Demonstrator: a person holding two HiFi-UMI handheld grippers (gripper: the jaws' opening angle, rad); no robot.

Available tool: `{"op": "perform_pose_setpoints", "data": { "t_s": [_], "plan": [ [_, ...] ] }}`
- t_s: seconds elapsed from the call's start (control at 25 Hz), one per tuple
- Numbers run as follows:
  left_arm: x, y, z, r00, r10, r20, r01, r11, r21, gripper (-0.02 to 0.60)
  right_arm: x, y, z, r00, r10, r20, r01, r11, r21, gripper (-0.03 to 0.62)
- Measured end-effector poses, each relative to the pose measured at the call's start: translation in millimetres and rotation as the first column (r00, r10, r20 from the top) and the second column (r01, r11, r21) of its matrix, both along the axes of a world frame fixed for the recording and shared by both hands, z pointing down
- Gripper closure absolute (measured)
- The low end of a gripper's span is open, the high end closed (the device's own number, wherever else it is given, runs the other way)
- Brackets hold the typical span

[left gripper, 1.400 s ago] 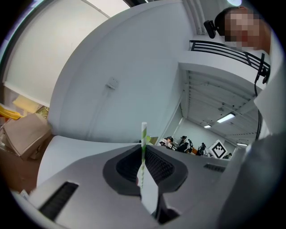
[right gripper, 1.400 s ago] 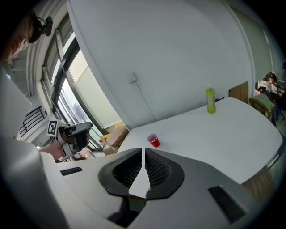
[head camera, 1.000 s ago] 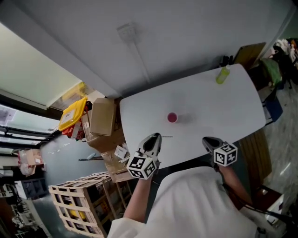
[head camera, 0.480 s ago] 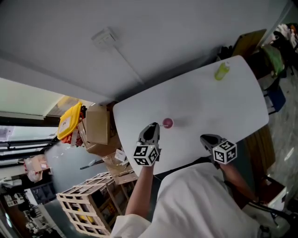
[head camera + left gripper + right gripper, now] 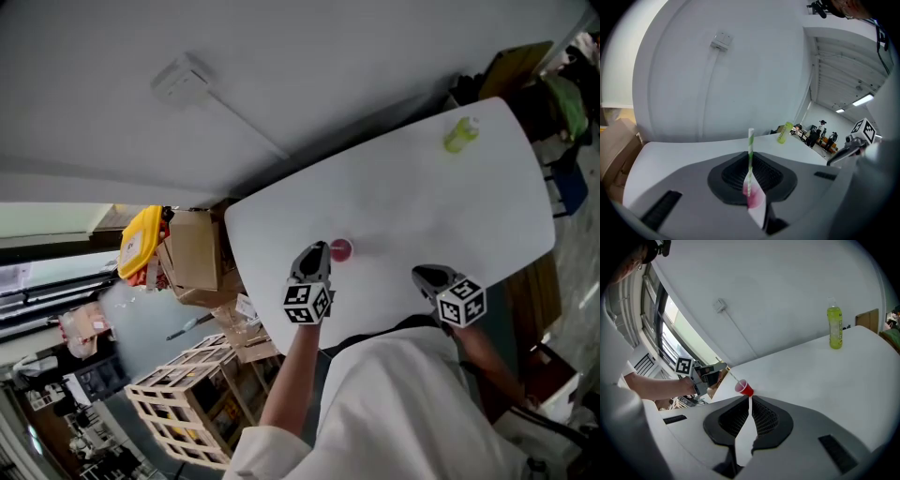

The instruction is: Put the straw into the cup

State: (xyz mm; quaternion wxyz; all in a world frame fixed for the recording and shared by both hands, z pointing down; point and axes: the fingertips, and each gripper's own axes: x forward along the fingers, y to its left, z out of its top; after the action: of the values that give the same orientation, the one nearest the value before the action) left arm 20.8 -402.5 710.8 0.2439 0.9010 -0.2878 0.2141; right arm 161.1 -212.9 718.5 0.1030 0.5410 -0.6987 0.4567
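L gripper closer, tip now just left of cup, jaws clamped on straw; R gripper jaws together, empty. Insertion next.

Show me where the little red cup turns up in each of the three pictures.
Head view: the cup sits near the front edge of the table, just right of the left tool.
Left gripper view: the cup is a pink blur low at centre, behind the straw.
Right gripper view: the cup stands left of centre.
Shared landmark: the green bottle.
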Motion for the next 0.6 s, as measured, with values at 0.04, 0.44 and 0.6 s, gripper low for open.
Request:
{"op": "perform_pose_setpoints", "data": {
  "t_s": [0.04, 0.44, 0.6],
  "plan": [
    [-1, 0, 4, 1.0, -0.003, 0.01, 0.003, 1.0, -0.004, 0.557, -1, -2, 2, 1.0, -0.005, 0.005, 0.005, 1.0, -0.002, 0.551],
    [3, 8, 31, 0.998, -0.026, 0.065, 0.03, 0.998, -0.053, 0.542, -10, -14, 20, 0.997, -0.06, 0.053, 0.062, 0.998, -0.023, 0.551],
    [0, 10, 39, 0.996, -0.025, 0.085, 0.031, 0.997, -0.07, 0.512, -11, -18, 24, 0.996, -0.062, 0.064, 0.064, 0.998, -0.022, 0.551]
  ]
}}
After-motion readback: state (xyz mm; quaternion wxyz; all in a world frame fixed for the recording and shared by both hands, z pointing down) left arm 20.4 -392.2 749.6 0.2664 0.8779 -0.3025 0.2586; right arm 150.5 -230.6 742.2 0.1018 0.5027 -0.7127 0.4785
